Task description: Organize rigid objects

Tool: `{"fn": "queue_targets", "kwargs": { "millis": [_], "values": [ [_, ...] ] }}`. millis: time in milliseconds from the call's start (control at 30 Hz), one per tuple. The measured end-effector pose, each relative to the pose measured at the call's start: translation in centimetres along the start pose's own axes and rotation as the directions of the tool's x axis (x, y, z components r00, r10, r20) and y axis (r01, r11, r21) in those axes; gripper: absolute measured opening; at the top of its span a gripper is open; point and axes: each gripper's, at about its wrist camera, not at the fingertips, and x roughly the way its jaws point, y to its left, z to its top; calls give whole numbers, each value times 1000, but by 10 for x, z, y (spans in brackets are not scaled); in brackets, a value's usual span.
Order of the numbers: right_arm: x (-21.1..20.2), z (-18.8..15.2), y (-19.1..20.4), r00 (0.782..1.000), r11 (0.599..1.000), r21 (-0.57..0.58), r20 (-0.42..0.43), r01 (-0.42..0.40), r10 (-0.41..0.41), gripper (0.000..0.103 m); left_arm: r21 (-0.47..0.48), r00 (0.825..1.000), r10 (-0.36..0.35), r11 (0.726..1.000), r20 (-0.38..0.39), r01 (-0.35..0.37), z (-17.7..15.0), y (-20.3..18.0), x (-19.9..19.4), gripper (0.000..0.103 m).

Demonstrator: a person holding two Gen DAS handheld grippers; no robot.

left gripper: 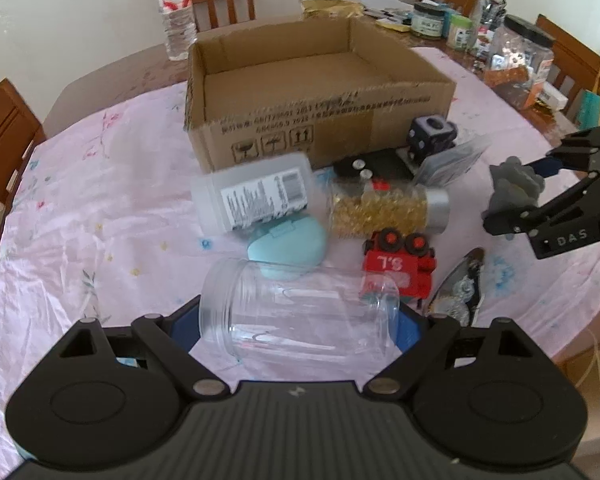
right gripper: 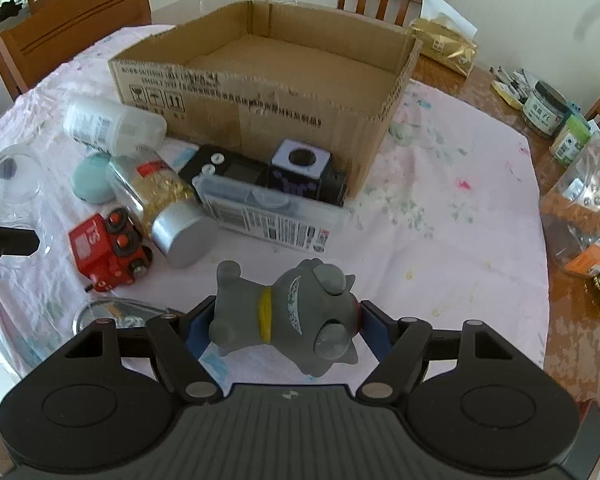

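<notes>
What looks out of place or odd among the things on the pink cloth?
The cardboard box holds nothing, and its top edge is torn ragged. In front of it the items lie jumbled: the gold-filled jar and the white bottle lie on their sides, and the red toy train is tipped over, wheels sideways.

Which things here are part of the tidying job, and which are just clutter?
Job:
clear jar in left gripper
grey cat figure in right gripper
cardboard box
red toy train
gold-bead bottle
teal case

Clutter:
water bottle
far-side jars
gold bag
</notes>
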Motion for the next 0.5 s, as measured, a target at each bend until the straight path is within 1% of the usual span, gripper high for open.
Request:
{"fn": "queue_targets", "kwargs": {
  "millis": [167,333,500],
  "values": [
    [-17,13,1,1000,1000,-16,22,-13,13,78,42,999,-28,999,22,27,23,1,-21,91],
    [-45,29,-2,997,999,-14,70,-32,33,78,81,996,-63,995,58,58,57,6,-37,91],
    [-71,49,-5,991,1000,-3,129,-31,31,78,121,991,-90,990,102,77,93,13,-37,91]
  ]
}}
